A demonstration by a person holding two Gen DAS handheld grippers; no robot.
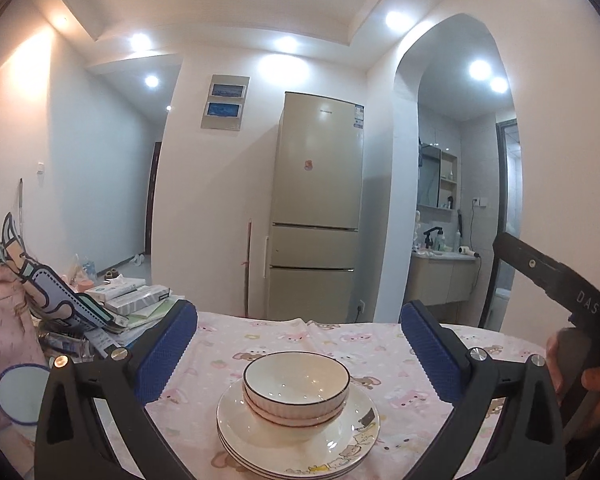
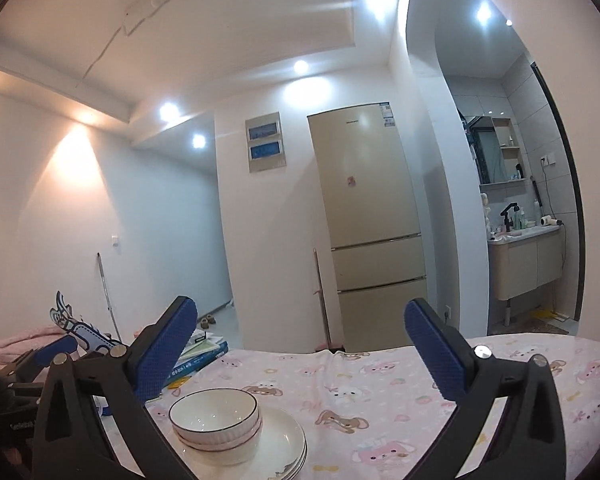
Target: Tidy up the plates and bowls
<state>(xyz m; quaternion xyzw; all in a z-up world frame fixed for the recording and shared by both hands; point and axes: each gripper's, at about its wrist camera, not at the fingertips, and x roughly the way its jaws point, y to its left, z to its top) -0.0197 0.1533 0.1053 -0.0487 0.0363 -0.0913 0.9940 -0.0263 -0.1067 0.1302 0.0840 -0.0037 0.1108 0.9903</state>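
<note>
White walls, recessed ceiling lights and a tall beige refrigerator (image 1: 316, 208) fill the background; at 3 o'clock of it we see an arched opening onto a washbasin cabinet (image 2: 528, 264).

We note a pink cartoon-print cloth (image 1: 380, 344) covering the tabletop.

Containers: we count a stack of white plates (image 1: 300, 436), at least three rims visible, resting on the cloth. Nested white bowls (image 1: 296, 388) with a dark rim line sit in the top plate; two are visible, one inside the other. The upper bowl looks empty. The top plate carries a small cartoon print on its rim at about 5 o'clock. In the right wrist view the stack lies toward 7 o'clock.

Left tongs (image 1: 298, 340): jaws spread wide, blue pads apart, nothing between them; the stack lies just ahead and below, centred between the two fingers, untouched.

Right tongs (image 2: 300, 344): jaws also spread wide and empty. The body of these tongs and the hand (image 1: 580, 376) holding them show at 3 o'clock in the left wrist view.

Clutter at 9 o'clock of the stack: a pile of books and boxes (image 1: 136, 300), and a pink bag (image 1: 4, 332).
</note>
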